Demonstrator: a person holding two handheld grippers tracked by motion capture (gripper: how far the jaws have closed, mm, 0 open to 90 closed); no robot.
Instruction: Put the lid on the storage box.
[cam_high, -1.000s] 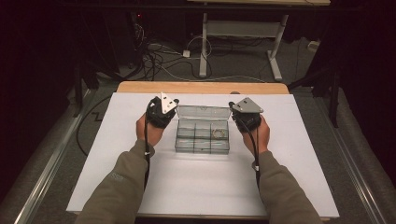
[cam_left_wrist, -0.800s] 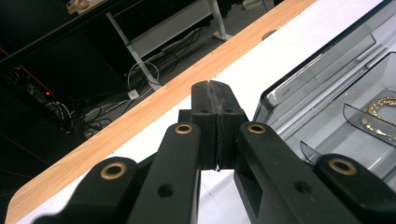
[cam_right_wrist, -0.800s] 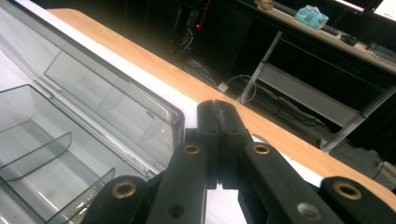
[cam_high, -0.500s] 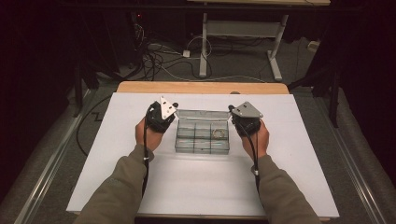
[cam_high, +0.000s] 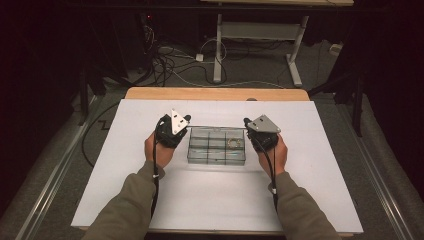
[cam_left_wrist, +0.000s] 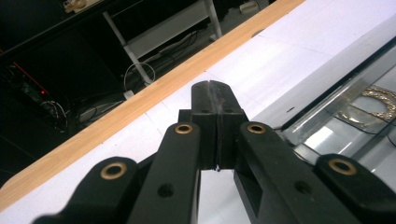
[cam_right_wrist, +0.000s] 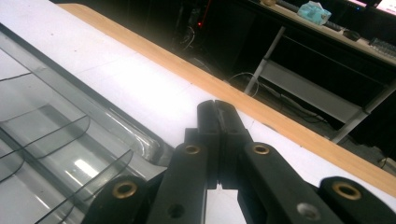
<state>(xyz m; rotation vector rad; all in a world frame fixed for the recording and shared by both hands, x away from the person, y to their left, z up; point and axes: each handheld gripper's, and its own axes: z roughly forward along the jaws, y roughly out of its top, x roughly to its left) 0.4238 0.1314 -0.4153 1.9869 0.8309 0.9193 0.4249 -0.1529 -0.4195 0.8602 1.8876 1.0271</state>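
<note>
A clear plastic box (cam_high: 216, 155) with several compartments lies in the middle of the white table. A gold ring-shaped piece of jewellery (cam_high: 234, 143) rests in its far right compartment. My left gripper (cam_high: 186, 119) is at the box's far left corner and my right gripper (cam_high: 247, 121) at its far right corner. Both are shut with nothing between the jaws. In the left gripper view the shut tips (cam_left_wrist: 215, 87) point past the box (cam_left_wrist: 322, 116), where the jewellery (cam_left_wrist: 379, 99) shows. The right gripper view has its tips (cam_right_wrist: 216, 105) beside the box's rounded corner (cam_right_wrist: 140, 142).
The white table top (cam_high: 310, 200) ends in a wooden strip (cam_high: 215, 93) at its far edge. Beyond that, cables (cam_high: 170, 60) lie on the floor beside a white desk frame (cam_high: 260, 35). The person's sleeved forearms come in from the bottom.
The box's far edge now sits lower in the picture, as if its clear lid has come down. Both hands have shifted slightly toward the person and stay shut.
</note>
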